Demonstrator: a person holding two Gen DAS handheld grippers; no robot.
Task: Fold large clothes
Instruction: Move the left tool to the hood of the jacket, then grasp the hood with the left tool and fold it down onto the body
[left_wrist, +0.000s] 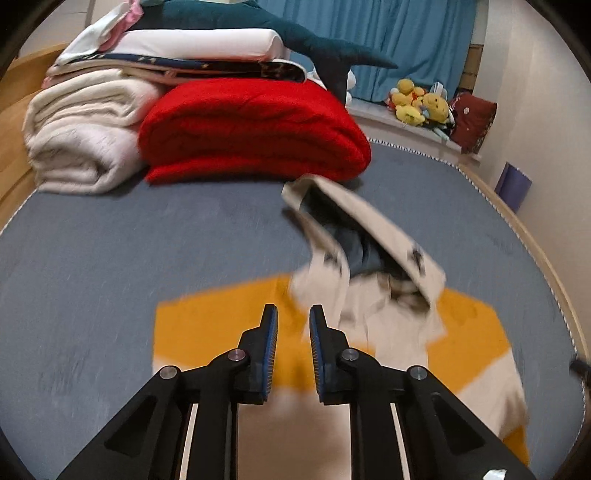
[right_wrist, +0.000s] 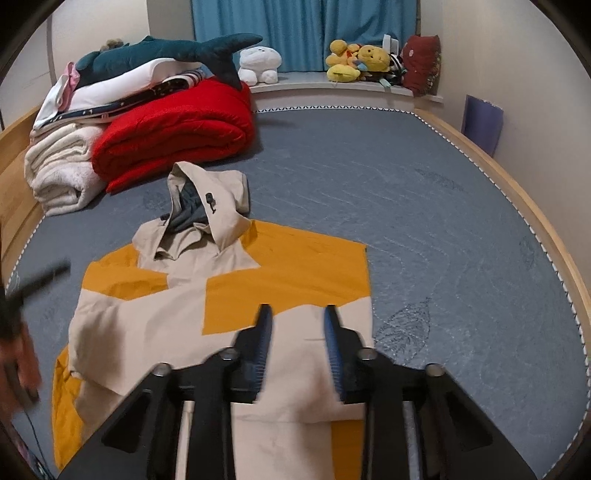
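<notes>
The jacket (right_wrist: 229, 332) lies spread on the bed (right_wrist: 406, 192), beige and orange, with both sleeves already crossed over the chest and the hood (right_wrist: 210, 199) pointing away from the person, toward the red blanket (right_wrist: 177, 133). It sits directly ahead of and under both grippers. From here the next step looks like taking the near hem, or else the hood, and bringing one end over the other. To do that well, I would say each gripper should take a corner on its own side, pinching all the layers together so the crossed sleeves do not slide out, then both should lift evenly and lay the fold down flat without dragging the cloth across the bed.

The left gripper (left_wrist: 293, 314) hangs over the orange and beige chest, with the hood ahead and off to its right. Its blue pads stand a narrow gap apart, nothing is between them, and they seem clear of the cloth, though that view is blurred.

The right gripper (right_wrist: 297, 314) hovers over the jacket's right half, near its right edge. Its gap is narrow too, a little wider than the left's, and it holds nothing.
</notes>
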